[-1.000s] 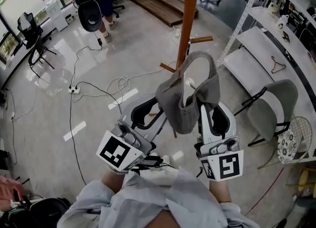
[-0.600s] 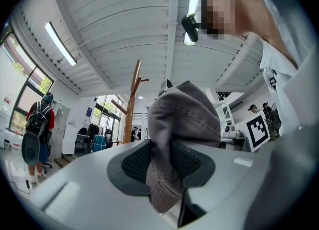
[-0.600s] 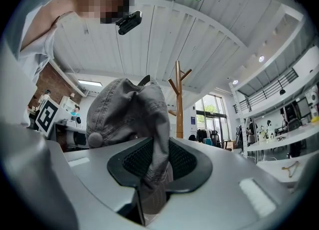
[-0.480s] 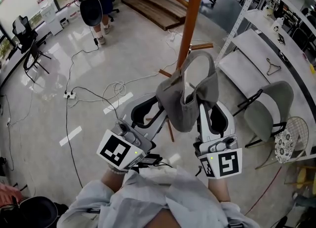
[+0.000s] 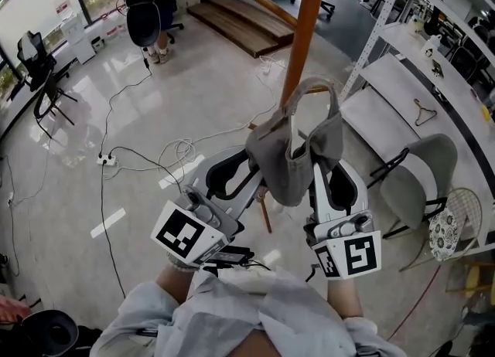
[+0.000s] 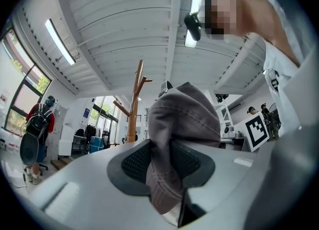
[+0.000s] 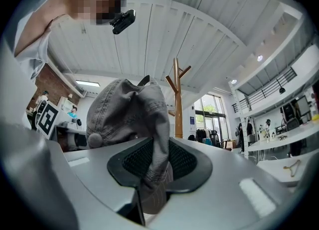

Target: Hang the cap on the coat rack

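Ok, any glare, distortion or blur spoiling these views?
Head view: sharp, window glare on the glossy floor, shelving bowed. Left gripper view: fisheye, ceiling light blown out, cap sharp. Right gripper view: fisheye with dark corners, coat rack clear.

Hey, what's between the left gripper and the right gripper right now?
The cap, with the left gripper and the right gripper each shut on a side of it; the head view shows this.

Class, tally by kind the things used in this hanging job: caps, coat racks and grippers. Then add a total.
cap: 1
coat rack: 1
grippers: 2 (left gripper, right gripper, both shut on the cap)
Total: 4
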### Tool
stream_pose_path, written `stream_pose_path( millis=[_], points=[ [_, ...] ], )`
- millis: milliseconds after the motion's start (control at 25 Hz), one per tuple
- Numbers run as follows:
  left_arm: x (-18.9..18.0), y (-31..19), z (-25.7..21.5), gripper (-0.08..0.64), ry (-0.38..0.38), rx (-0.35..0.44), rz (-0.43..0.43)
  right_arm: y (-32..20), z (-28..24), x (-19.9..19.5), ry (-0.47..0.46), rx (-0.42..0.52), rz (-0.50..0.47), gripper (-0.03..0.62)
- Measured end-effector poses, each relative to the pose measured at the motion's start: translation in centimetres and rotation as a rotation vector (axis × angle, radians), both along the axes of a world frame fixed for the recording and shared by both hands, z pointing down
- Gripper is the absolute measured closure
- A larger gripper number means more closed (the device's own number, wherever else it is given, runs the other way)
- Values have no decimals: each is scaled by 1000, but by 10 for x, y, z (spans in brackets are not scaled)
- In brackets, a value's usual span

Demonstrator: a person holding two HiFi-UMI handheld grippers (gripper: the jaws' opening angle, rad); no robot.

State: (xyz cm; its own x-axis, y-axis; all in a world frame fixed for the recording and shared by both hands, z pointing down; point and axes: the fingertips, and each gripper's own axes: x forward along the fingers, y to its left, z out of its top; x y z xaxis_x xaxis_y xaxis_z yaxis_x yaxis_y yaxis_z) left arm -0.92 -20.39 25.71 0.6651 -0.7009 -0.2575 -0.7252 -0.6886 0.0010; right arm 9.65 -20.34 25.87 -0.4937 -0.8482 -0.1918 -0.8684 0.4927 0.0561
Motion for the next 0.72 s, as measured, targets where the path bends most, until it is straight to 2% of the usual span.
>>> stream_pose_path(
  millis=[200, 720],
  points=[
    [-7, -6, -6, 443, -1, 18, 20, -5, -6, -8, -4, 7, 8, 494],
    [1, -43, -42, 442, -1, 101, 42, -39, -42, -1, 37, 54, -14, 494]
  ],
)
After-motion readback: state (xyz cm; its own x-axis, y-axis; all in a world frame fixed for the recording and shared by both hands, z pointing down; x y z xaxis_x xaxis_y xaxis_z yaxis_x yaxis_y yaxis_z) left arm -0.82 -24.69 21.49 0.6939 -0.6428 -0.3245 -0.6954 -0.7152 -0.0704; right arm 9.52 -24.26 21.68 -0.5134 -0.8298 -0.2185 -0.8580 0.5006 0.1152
